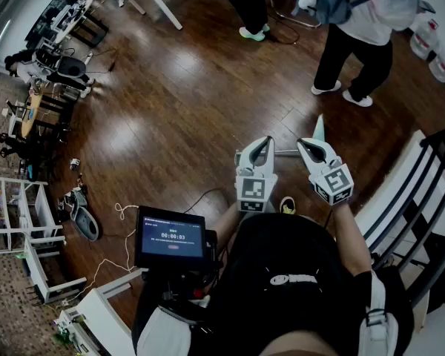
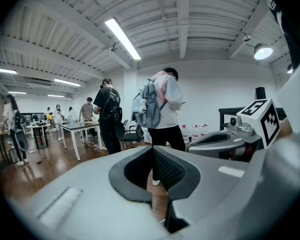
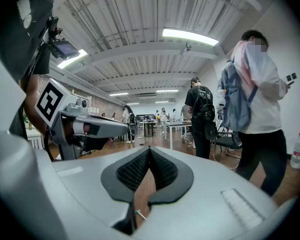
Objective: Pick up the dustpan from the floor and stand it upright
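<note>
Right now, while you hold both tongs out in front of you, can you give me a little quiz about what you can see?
1. True or false: the left tongs are squeezing something.
2. Pick one: the floor is A) carpet, B) dark wood boards, C) white tiles.
3. Fill the gap: the standing person in the white top wears a ____ on the back.

Key
1. False. The left tongs are shut with nothing between them, and so are the right tongs.
2. B.
3. Backpack.
</note>
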### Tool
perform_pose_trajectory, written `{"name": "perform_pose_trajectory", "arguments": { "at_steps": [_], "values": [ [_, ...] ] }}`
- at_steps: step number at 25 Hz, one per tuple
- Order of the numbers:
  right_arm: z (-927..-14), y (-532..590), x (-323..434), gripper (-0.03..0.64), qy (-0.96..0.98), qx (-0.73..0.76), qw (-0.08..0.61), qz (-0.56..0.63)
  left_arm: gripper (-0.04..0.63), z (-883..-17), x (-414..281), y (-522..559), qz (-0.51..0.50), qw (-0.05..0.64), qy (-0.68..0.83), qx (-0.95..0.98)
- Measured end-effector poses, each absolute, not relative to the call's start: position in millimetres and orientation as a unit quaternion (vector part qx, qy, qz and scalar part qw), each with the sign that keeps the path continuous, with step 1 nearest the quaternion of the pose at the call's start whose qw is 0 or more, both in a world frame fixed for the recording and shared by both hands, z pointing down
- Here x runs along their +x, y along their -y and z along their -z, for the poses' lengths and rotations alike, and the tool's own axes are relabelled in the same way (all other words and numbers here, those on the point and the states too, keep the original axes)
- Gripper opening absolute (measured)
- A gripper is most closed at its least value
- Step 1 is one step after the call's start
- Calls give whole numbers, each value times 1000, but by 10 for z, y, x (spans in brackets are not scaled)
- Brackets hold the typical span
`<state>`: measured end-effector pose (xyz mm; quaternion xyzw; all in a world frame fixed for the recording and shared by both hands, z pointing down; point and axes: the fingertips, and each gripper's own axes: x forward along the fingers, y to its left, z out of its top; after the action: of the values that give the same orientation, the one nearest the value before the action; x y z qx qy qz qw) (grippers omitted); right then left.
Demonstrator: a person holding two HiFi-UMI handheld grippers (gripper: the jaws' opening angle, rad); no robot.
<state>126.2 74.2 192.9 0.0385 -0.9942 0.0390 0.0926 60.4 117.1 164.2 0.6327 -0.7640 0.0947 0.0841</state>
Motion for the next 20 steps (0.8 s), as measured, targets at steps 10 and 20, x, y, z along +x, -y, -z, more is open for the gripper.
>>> {"name": "perform_pose_trajectory", "arguments": {
  "at_steps": [10, 20],
  "values": [
    [-1916, -532, 839, 3, 996, 28, 76, -43, 20, -1514, 42, -1154, -107, 66, 788, 603],
    [-2411, -521, 625, 3, 987, 44, 128, -88, 19, -1887, -621, -1321, -119, 118, 799, 577]
  ]
}}
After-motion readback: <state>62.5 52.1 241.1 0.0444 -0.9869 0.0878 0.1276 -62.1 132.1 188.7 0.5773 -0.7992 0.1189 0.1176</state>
